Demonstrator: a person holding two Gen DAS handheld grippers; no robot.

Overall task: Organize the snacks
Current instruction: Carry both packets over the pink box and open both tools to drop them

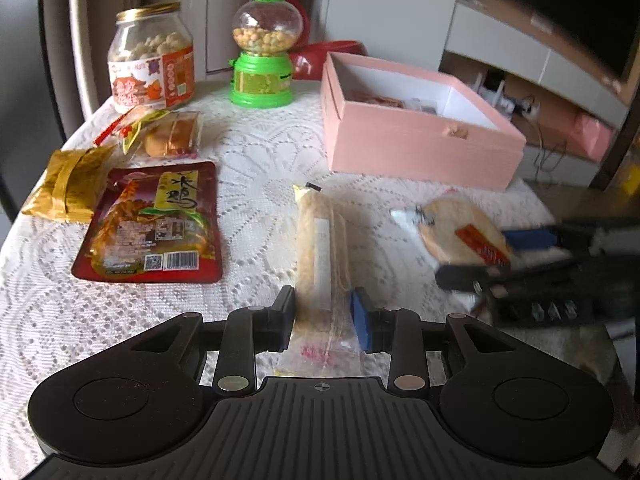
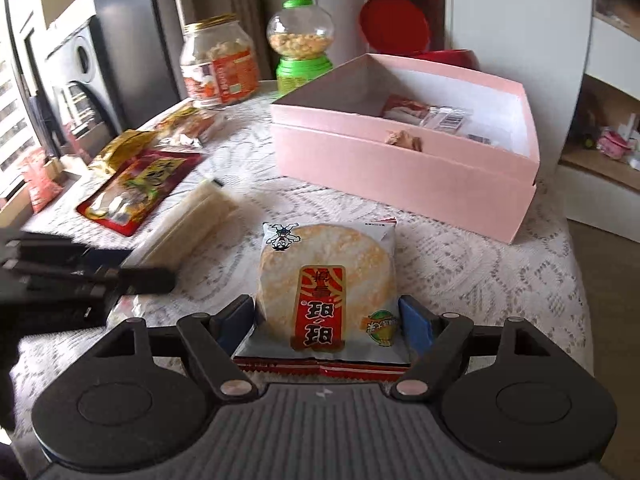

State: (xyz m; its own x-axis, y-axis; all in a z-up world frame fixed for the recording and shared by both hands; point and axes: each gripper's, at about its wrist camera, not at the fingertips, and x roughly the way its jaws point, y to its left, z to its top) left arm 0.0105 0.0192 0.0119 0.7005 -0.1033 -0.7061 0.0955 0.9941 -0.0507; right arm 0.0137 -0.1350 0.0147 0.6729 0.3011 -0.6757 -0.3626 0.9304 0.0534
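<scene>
Lace tablecloth (image 1: 256, 160), left fingers (image 1: 362, 320) clamping pale packet (image 1: 320, 248) (mid-table), right fingers (image 2: 414, 328) slack astride cracker pack (image 2: 324, 280)

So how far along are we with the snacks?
Done: a few packets already lie in the pink box. In hand: left gripper clamps the long pale pack; the rice cracker packet sits between the right gripper's open jaws. Left: red pouch, gold packet, bun packets.

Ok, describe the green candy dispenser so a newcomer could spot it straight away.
Start from the open pink box on the lace-covered table. Just beyond its left corner, near the table's far edge, stands the candy dispenser, beside a gold-lidded jar. It alone has a clear round globe of small yellow and green balls on a bright green base with a green cap.
</scene>
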